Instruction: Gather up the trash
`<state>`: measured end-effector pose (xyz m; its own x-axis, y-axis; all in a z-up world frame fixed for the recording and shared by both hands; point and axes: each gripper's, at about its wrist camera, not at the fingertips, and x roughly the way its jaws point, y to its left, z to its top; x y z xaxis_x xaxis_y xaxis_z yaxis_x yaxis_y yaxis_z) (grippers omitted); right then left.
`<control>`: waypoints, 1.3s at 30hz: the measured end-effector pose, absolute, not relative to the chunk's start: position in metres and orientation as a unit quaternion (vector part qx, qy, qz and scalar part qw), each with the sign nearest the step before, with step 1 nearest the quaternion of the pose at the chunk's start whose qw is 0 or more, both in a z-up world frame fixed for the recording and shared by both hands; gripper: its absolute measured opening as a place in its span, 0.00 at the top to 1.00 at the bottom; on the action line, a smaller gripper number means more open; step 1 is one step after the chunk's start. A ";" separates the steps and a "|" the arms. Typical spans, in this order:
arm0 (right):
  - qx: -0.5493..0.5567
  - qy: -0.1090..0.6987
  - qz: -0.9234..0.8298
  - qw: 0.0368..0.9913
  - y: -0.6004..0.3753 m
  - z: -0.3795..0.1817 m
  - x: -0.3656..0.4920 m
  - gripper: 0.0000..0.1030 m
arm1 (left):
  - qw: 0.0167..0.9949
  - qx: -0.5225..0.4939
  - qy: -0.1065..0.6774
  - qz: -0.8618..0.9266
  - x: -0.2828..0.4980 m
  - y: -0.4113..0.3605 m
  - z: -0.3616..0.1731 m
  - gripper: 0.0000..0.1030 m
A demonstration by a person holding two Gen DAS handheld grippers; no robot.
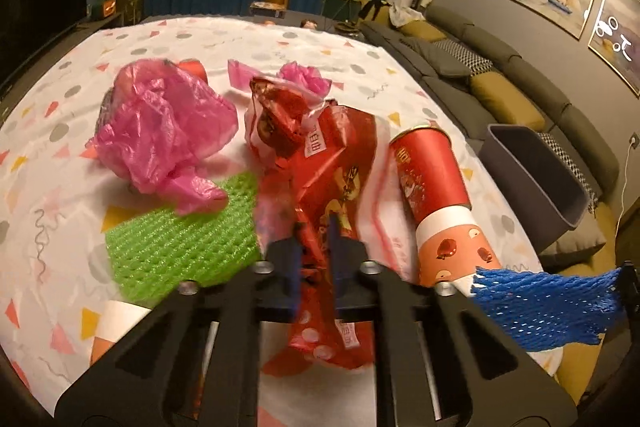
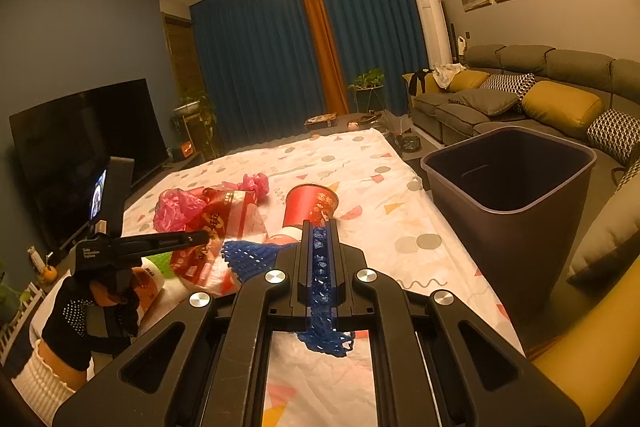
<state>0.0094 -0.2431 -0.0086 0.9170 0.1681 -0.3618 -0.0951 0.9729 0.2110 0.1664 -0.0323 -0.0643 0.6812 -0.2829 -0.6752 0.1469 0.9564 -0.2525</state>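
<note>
My left gripper is shut on a red snack bag and holds it above the table; it also shows in the right wrist view. My right gripper is shut on a blue foam net, which also shows at the right of the left wrist view. A red paper cup lies on its side on the patterned tablecloth. A crumpled pink plastic bag and a green foam net lie to the left. The dark trash bin stands open to the right of the table.
A second pink bag scrap lies farther back. Another paper cup lies nested by the red one. A grey and yellow sofa runs along the right wall. A TV stands at the left.
</note>
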 end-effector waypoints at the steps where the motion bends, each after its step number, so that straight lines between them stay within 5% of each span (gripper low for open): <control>1: 0.094 0.192 0.068 0.975 -0.243 -0.008 0.009 0.93 | 0.915 -0.088 0.375 -0.119 0.164 -0.032 -0.061 0.94; 26: 0.089 0.111 0.063 0.988 -0.267 0.048 -0.004 0.94 | 0.936 -0.081 0.277 -0.200 0.131 -0.065 0.017 0.97; 39: 0.101 0.070 -0.023 0.992 -0.319 0.068 0.009 0.94 | 0.923 -0.056 0.251 -0.286 0.144 -0.163 0.058 0.97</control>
<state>0.0086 -0.3194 0.0685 0.9890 -0.0320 -0.1446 0.0605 0.9785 0.1972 0.1436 -0.1630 0.0585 0.7099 -0.5563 -0.4320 0.5002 0.8300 -0.2469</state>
